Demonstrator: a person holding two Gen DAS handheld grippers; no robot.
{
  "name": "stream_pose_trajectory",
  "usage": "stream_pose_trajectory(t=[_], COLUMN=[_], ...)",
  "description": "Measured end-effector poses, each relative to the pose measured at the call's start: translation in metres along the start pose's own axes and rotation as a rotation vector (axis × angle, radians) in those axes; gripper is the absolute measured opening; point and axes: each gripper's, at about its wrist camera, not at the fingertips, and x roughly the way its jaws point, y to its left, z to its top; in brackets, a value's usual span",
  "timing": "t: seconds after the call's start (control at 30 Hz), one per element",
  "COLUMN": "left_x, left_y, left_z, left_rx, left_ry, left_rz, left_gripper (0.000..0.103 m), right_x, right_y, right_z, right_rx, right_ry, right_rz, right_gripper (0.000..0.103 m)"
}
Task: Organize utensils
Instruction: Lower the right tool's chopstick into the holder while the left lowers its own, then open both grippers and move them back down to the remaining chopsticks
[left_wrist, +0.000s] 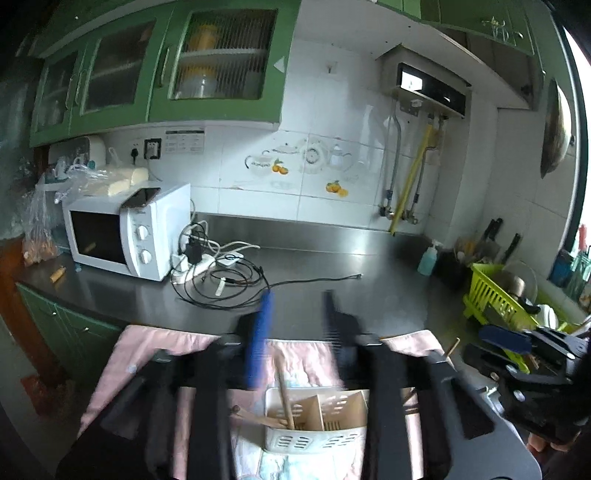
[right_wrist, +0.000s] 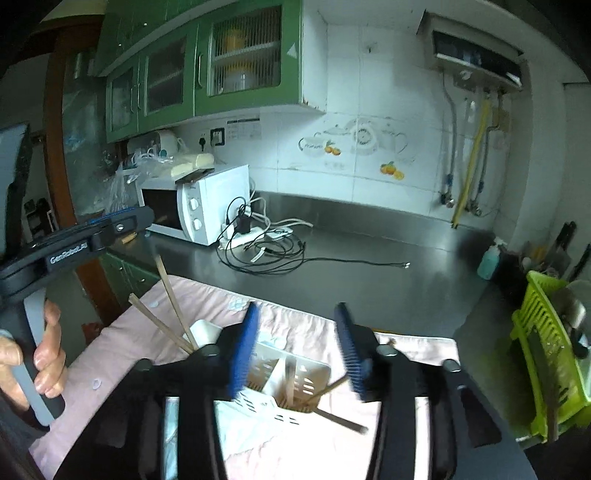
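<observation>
A white slotted utensil holder (left_wrist: 317, 439) with wooden dividers stands on a pink cloth (left_wrist: 147, 350). A wooden handle (left_wrist: 284, 387) leans up out of its left compartment. My left gripper (left_wrist: 297, 299) hovers just above and behind the holder, open, with nothing between its pads. In the right wrist view the same holder (right_wrist: 310, 369) sits below my right gripper (right_wrist: 297, 308), which is also open and holds nothing. Two chopsticks (right_wrist: 170, 295) lean out of the holder to the left. More wooden utensils (right_wrist: 332, 387) stick out on its right side.
The cloth lies at the front edge of a steel counter (left_wrist: 351, 266). A white microwave (left_wrist: 122, 236) and a tangle of cables (left_wrist: 221, 273) sit at the back left. A green dish rack (left_wrist: 491, 295) and a soap bottle (left_wrist: 428, 258) stand on the right. A hand (right_wrist: 48, 350) grips a grey handle.
</observation>
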Motion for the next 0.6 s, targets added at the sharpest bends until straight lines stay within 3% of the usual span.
stream_pose_trajectory(t=[0.17, 0.33, 0.6], left_x=[-0.035, -0.076, -0.128], left_y=[-0.005, -0.001, 0.023], left_z=[-0.006, -0.034, -0.122], left_rx=[0.044, 0.077, 0.102], left_ry=[-0.028, -0.016, 0.094], left_rz=[-0.01, -0.009, -0.02], left_gripper=[0.056, 0.067, 0.078], right_x=[-0.039, -0.069, -0.086], right_y=[0.01, 0.036, 0.094], right_z=[-0.027, -0.089, -0.194], right_rx=[-0.016, -0.026, -0.052], right_ry=[-0.01, 0.046, 0.198], right_rz=[-0.001, 0.046, 0.133], right_gripper=[0.07, 0.074, 0.077])
